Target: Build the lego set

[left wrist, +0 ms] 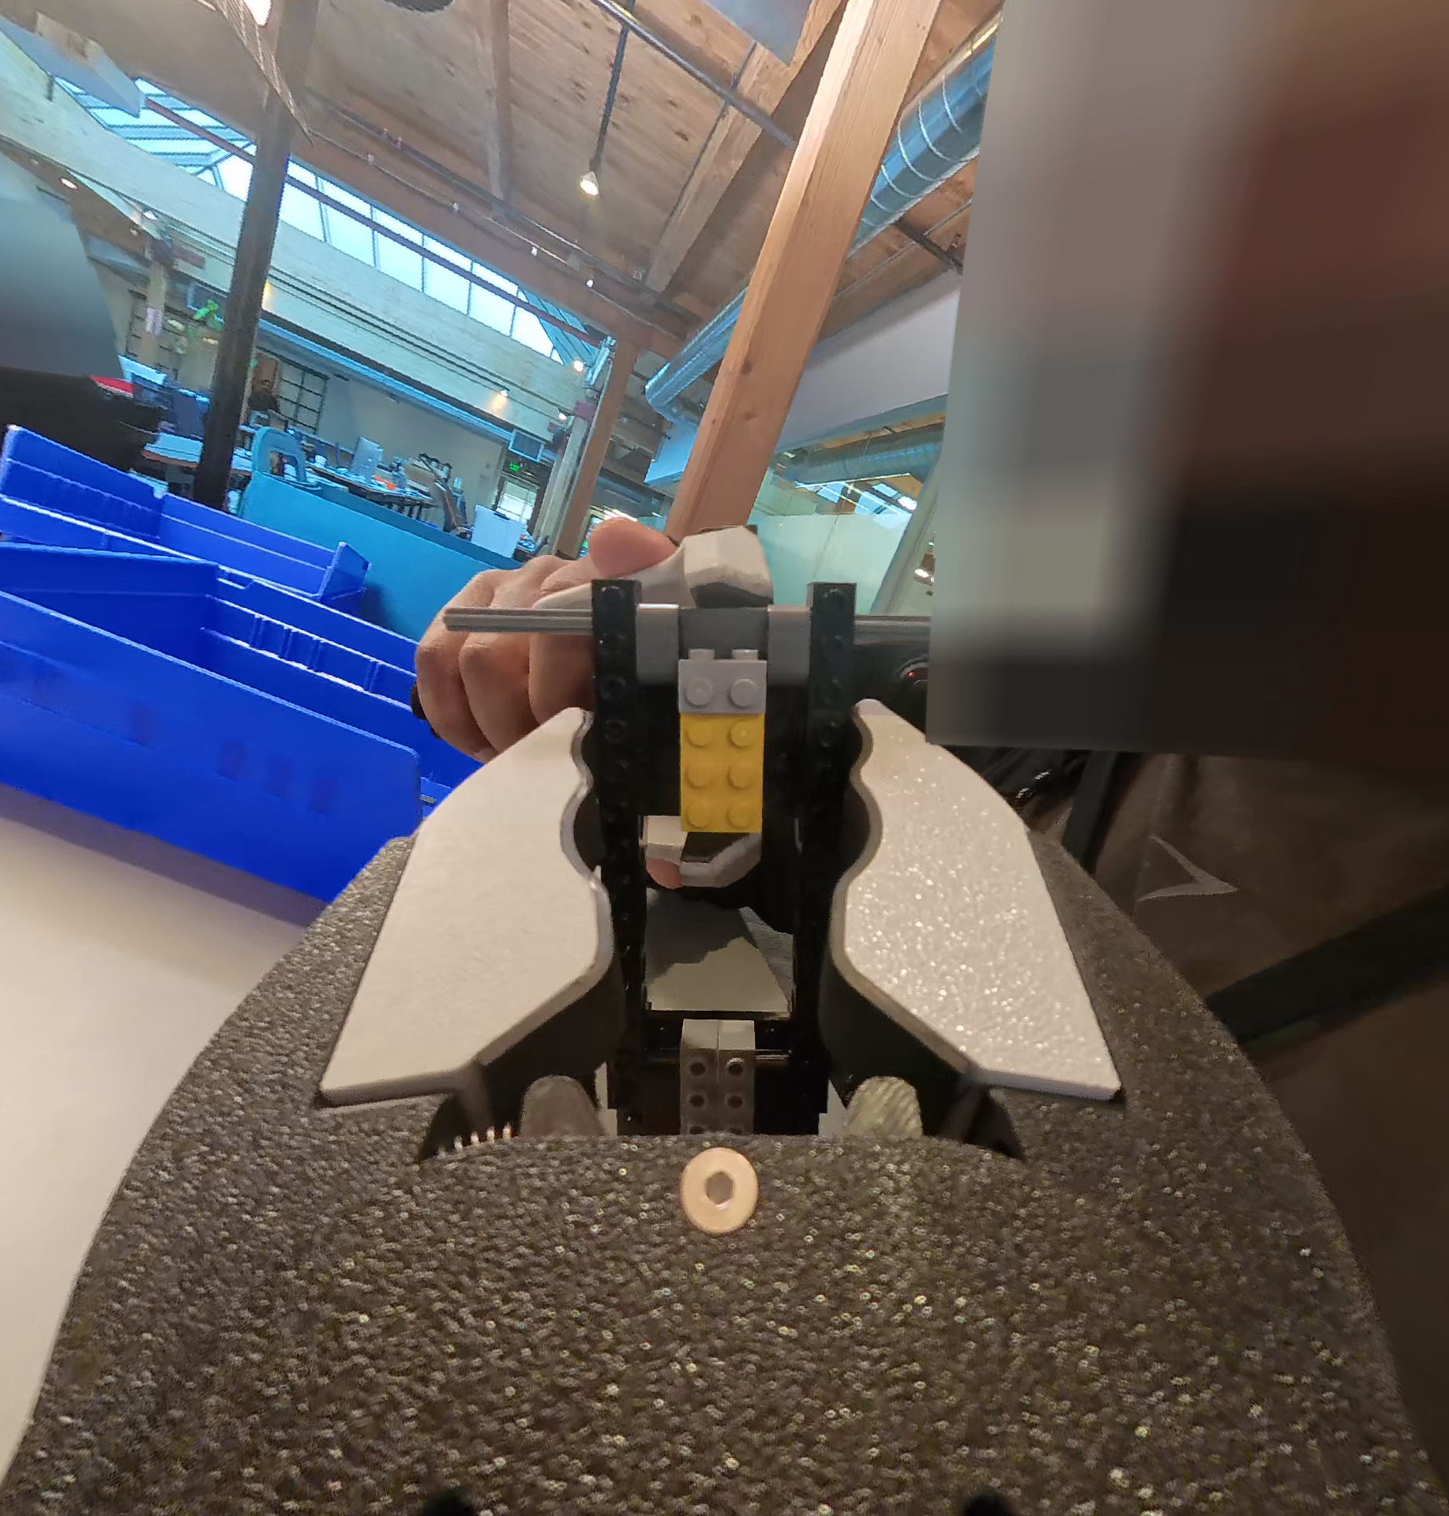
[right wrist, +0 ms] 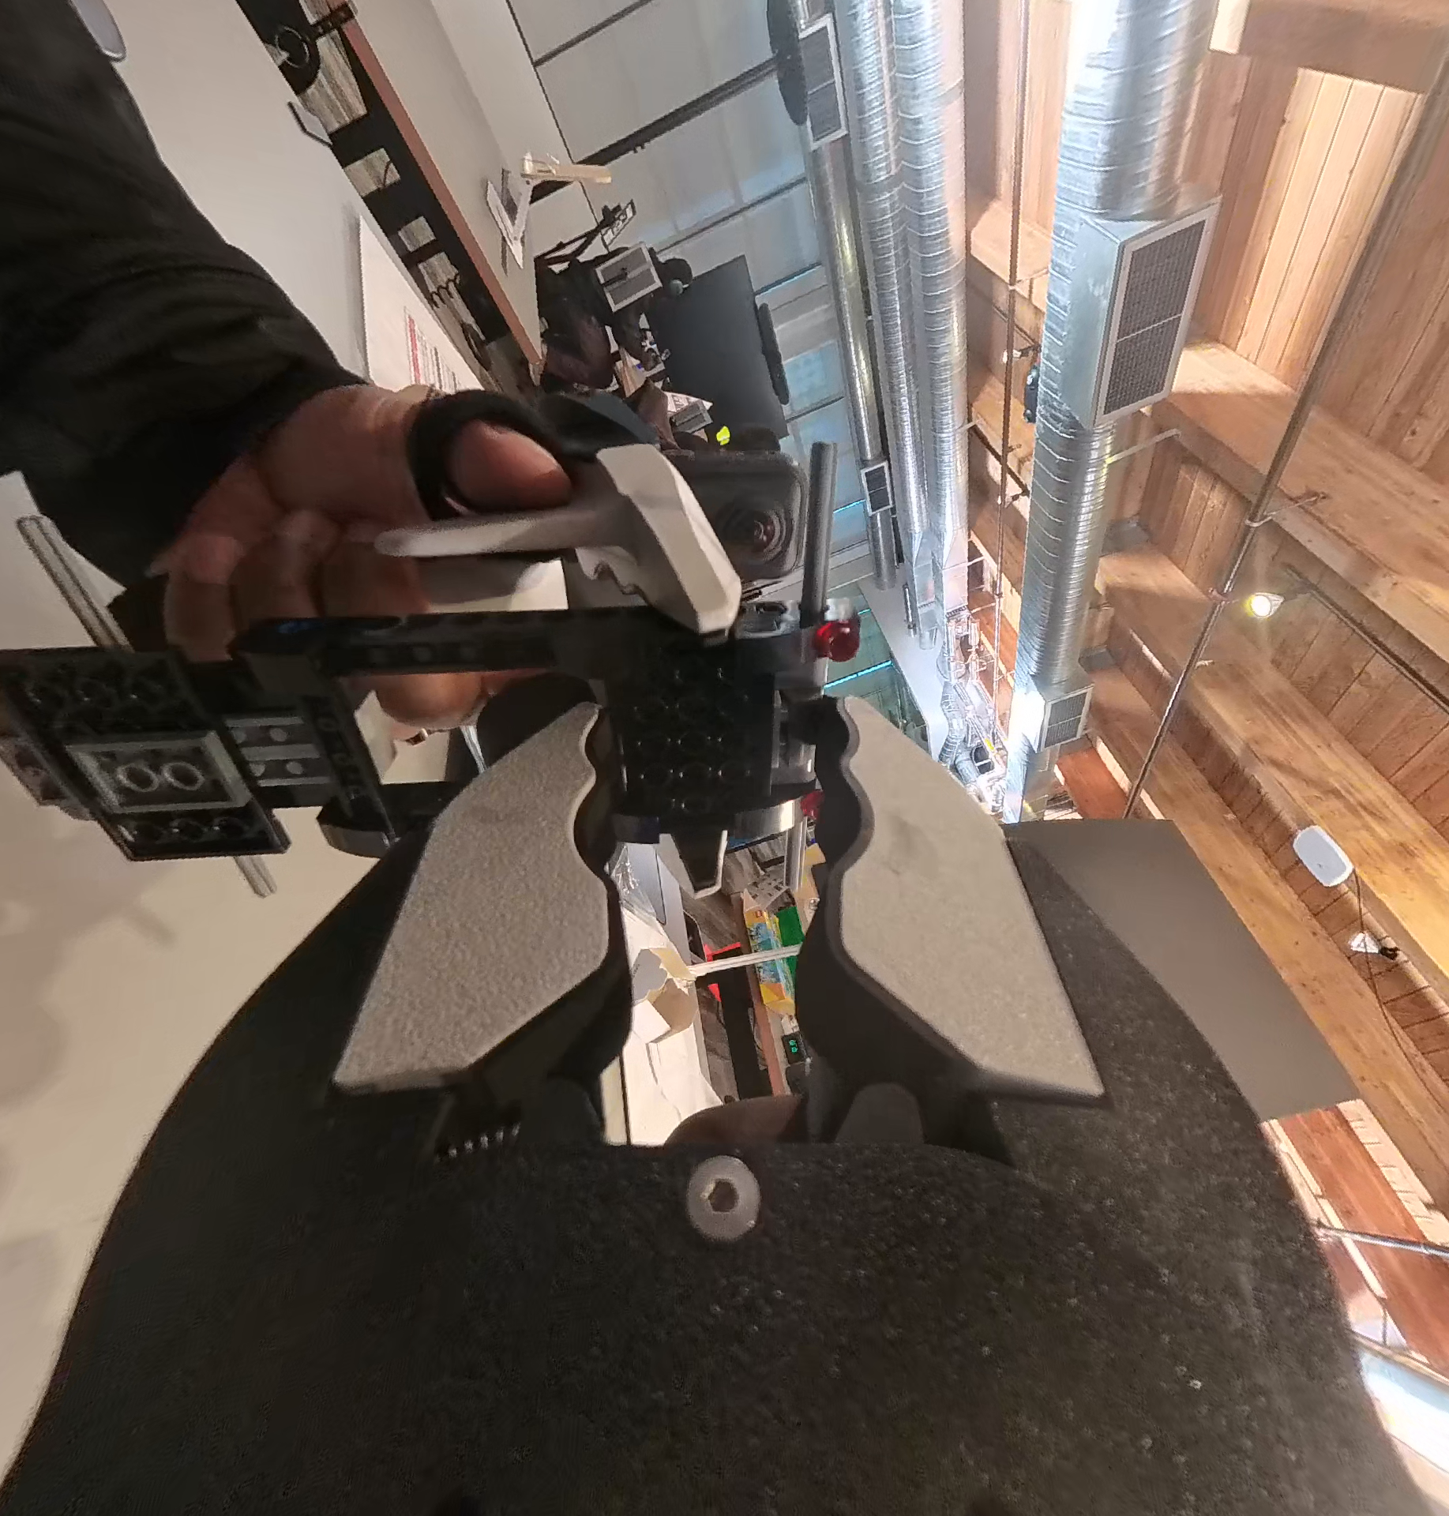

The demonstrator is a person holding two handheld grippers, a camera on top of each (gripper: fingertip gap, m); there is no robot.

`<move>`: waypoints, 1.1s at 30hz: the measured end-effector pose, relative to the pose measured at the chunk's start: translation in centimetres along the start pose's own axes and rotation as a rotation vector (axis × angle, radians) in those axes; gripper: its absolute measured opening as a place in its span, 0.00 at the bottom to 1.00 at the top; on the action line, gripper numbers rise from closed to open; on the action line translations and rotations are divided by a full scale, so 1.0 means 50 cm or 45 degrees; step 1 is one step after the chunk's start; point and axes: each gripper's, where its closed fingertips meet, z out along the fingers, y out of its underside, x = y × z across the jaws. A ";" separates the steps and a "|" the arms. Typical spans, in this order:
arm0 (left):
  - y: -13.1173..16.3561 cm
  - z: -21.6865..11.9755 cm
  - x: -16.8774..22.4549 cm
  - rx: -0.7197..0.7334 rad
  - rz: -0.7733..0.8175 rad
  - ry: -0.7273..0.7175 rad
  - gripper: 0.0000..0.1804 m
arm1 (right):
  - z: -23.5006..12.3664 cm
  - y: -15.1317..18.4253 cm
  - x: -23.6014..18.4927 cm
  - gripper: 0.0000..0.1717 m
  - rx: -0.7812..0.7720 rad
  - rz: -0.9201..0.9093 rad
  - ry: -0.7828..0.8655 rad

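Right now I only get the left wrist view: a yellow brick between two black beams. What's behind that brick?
Observer: A black plate, seen from its underside. The right gripper is closed on it.
Operator: Any colour I'm missing?
Observer: A translucent red round piece at the plate's far corner.
Operator: Can you see my side?
Observer: Yes, the left gripper shows its camera lens just beyond the plate.
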 end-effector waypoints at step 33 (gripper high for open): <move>0.021 0.003 0.004 -0.029 -0.059 0.070 0.31 | -0.010 0.000 -0.026 0.29 -0.036 0.098 -0.289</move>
